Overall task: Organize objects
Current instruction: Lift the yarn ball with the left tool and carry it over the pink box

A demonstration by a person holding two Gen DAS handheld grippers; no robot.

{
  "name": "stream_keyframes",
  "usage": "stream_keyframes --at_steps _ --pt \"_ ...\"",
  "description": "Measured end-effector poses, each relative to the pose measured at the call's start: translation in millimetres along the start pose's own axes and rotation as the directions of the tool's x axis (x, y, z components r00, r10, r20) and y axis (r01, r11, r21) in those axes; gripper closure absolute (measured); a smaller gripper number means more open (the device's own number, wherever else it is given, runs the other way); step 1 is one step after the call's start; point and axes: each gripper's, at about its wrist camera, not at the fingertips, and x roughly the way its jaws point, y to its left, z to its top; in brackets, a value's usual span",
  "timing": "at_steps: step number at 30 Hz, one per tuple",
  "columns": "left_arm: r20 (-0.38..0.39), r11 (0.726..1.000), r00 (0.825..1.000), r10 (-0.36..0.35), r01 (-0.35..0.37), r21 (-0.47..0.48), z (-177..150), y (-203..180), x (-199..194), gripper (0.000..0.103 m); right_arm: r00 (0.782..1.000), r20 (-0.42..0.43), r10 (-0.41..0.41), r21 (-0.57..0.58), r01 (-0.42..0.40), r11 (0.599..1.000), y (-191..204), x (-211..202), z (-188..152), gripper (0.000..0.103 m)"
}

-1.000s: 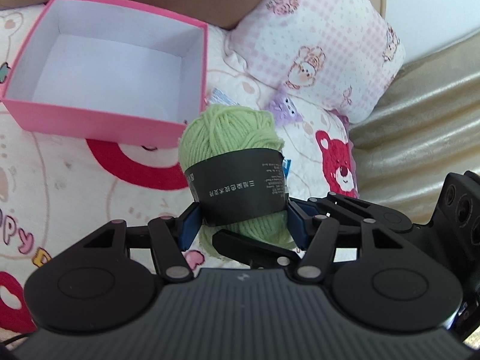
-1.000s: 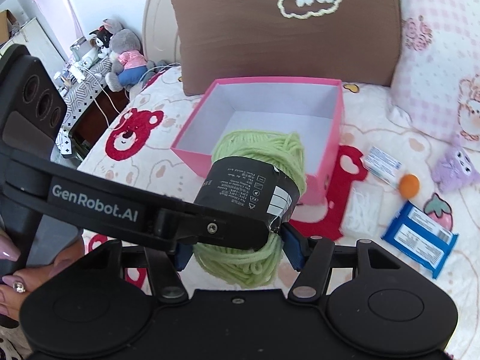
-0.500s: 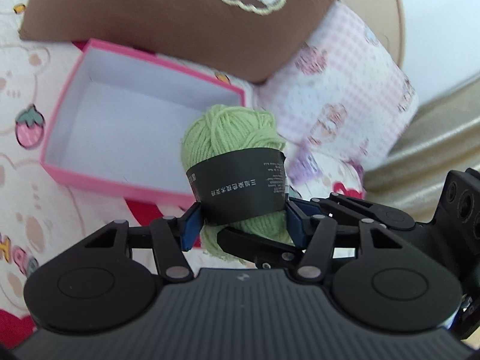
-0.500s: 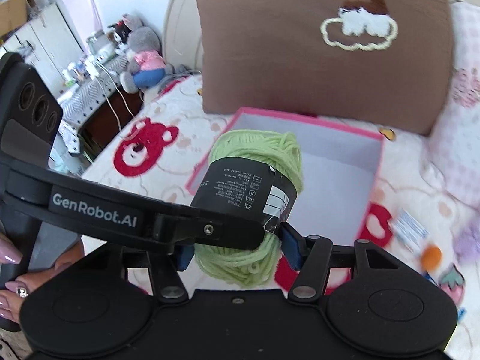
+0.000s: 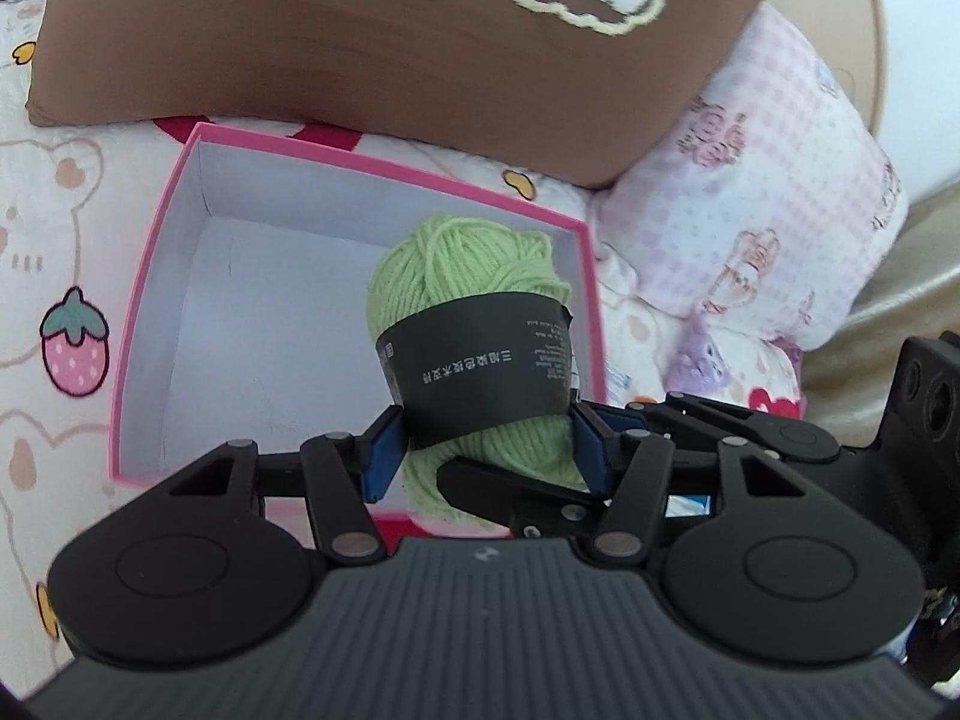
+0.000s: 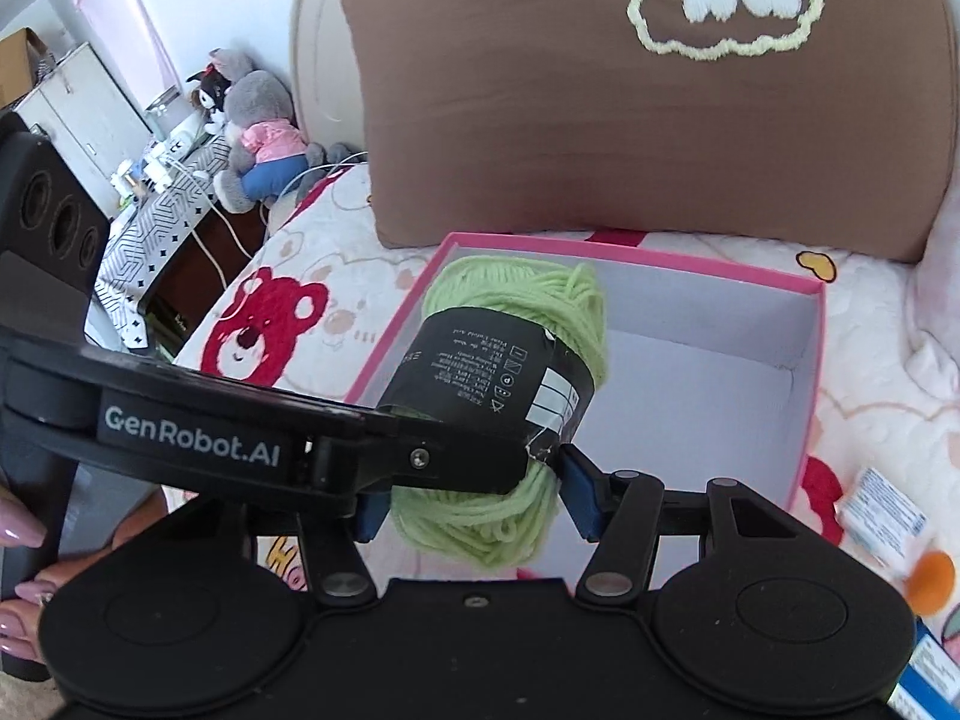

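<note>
A green yarn skein with a black paper band hangs over the open pink box, which has a white inside with nothing lying in it. My left gripper is shut on the skein's lower part, blue pads on both sides. My right gripper is shut on the same skein from the other side, above the near left part of the box. The left gripper's black finger crosses in front of the skein in the right wrist view.
The box sits on a cartoon-print bedspread. A brown cushion leans behind it, a pink checked pillow to its right. Small packets and an orange ball lie right of the box. Plush toys sit beside the bed.
Both grippers have carried the skein forward from in front of the box's near wall to above its inside. The cushion has come closer. The grip looks unchanged.
</note>
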Motion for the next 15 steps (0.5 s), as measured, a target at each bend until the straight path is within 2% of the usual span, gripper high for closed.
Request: stream_keyframes --at_steps 5,11,15 --pt "-0.005 0.999 1.000 0.009 -0.009 -0.036 20 30 22 0.046 1.000 -0.017 0.001 0.016 -0.001 1.000 -8 38 16 0.041" --pt "-0.012 0.995 0.995 0.095 -0.095 -0.018 29 47 42 0.046 0.997 -0.069 0.017 0.001 -0.017 1.000 -12 77 28 0.042" --pt "-0.017 0.994 0.995 0.100 -0.101 -0.045 34 65 53 0.046 0.996 -0.087 0.021 0.008 -0.021 1.000 -17 98 30 0.042"
